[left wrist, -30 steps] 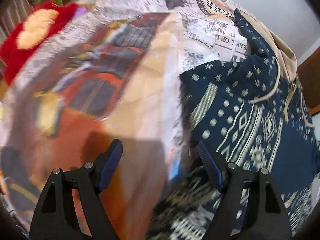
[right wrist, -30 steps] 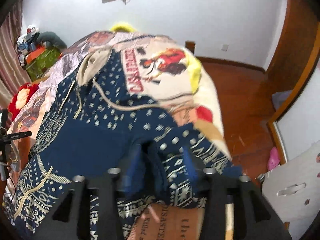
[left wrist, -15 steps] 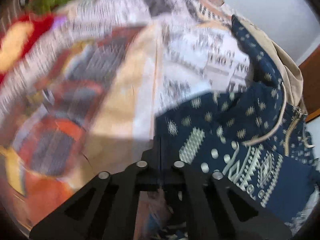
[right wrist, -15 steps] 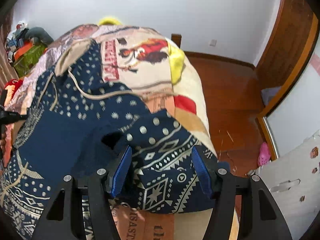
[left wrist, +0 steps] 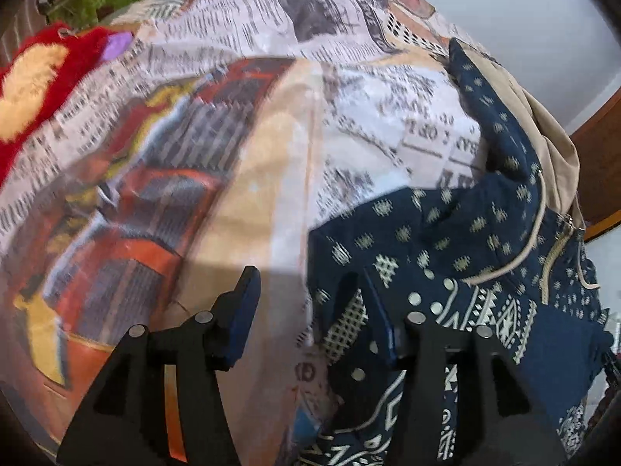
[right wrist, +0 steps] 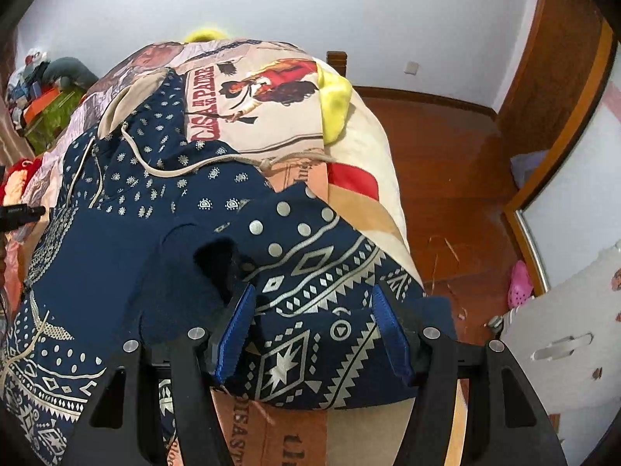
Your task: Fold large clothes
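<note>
A navy hoodie [right wrist: 128, 240] with white patterns and a tan-lined hood lies spread on a bed. In the left wrist view the hoodie [left wrist: 465, 240] fills the right side. My left gripper [left wrist: 310, 303] is open at the hoodie's left edge; its right finger lies on the navy cloth, its left finger over the bedspread. My right gripper [right wrist: 310, 322] is open, with its jaws either side of a folded-over sleeve [right wrist: 318, 272] that rests between them, not pinched.
The bed has a printed bedspread [left wrist: 240, 124] with newspaper and poster pictures. A red plush toy [left wrist: 35, 77] lies at the far left. The bed's right edge drops to a wooden floor [right wrist: 446, 163]. A yellow pillow [right wrist: 333, 97] sits near the head.
My left gripper was open, shut half a second ago, and is open again at the hoodie's edge. My right gripper was shut on the sleeve and has opened, leaving the sleeve folded over.
</note>
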A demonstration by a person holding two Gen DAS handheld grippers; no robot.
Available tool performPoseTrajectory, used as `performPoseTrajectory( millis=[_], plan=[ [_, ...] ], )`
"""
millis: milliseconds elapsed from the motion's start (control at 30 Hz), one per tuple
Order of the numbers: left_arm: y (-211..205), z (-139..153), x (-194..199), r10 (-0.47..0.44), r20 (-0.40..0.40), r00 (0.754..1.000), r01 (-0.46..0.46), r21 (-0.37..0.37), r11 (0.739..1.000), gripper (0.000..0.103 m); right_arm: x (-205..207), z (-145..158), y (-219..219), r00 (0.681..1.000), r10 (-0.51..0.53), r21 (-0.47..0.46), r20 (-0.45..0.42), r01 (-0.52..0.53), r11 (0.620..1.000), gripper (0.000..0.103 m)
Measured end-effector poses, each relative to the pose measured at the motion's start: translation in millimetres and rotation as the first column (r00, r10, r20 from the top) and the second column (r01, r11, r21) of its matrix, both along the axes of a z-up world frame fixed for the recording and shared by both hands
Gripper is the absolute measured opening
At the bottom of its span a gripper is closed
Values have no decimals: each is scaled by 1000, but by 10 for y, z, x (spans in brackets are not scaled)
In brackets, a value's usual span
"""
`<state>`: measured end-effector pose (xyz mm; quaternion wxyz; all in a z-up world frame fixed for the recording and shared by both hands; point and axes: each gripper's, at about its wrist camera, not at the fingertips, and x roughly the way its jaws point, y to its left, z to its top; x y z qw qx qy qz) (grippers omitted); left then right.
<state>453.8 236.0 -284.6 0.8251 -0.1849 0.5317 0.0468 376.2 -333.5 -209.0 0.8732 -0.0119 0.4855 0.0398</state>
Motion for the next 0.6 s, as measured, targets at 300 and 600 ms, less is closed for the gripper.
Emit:
performPoseTrajectory(
  millis=[300, 600],
  plan=[
    [-156, -236, 58, -14, -19, 1000, 11, -115, 993, 37, -280, 182, -282, 997, -64, -2, 34, 64, 998, 60],
    [-448, 8, 136, -59, 32, 998, 54, 148, 988, 6, -691, 63, -875, 968, -239, 194, -74, 249, 949, 70]
  ],
)
